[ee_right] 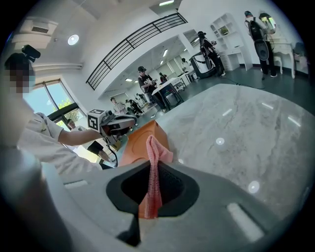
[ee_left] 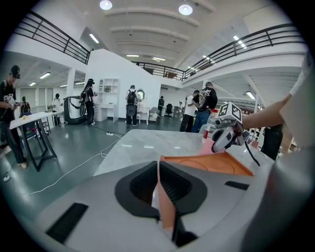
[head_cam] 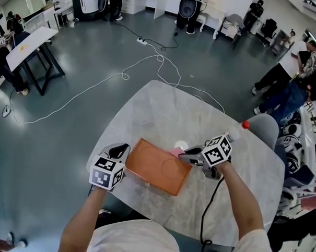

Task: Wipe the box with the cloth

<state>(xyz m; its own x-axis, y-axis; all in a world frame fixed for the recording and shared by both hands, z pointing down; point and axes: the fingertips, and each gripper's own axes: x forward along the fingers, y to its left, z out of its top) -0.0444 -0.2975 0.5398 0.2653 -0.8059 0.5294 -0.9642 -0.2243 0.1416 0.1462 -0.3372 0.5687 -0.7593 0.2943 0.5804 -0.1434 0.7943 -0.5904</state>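
A flat orange box (head_cam: 159, 167) lies on the marble table (head_cam: 169, 110), near its front edge. My left gripper (head_cam: 120, 150) is shut on the box's left edge; in the left gripper view the thin orange edge (ee_left: 166, 202) runs between the shut jaws of that gripper (ee_left: 160, 172). My right gripper (head_cam: 190, 155) is shut on a pink cloth (head_cam: 177, 150) at the box's far right side. In the right gripper view the cloth (ee_right: 153, 162) hangs folded between the jaws of that gripper (ee_right: 151, 170), with the box (ee_right: 140, 140) just beyond.
A clear bottle with a red cap (head_cam: 237, 130) stands on the table behind my right gripper. White cables (head_cam: 150, 60) trail over the floor beyond the table. A grey chair (head_cam: 265, 127) stands at the right, and people stand around the room's edges.
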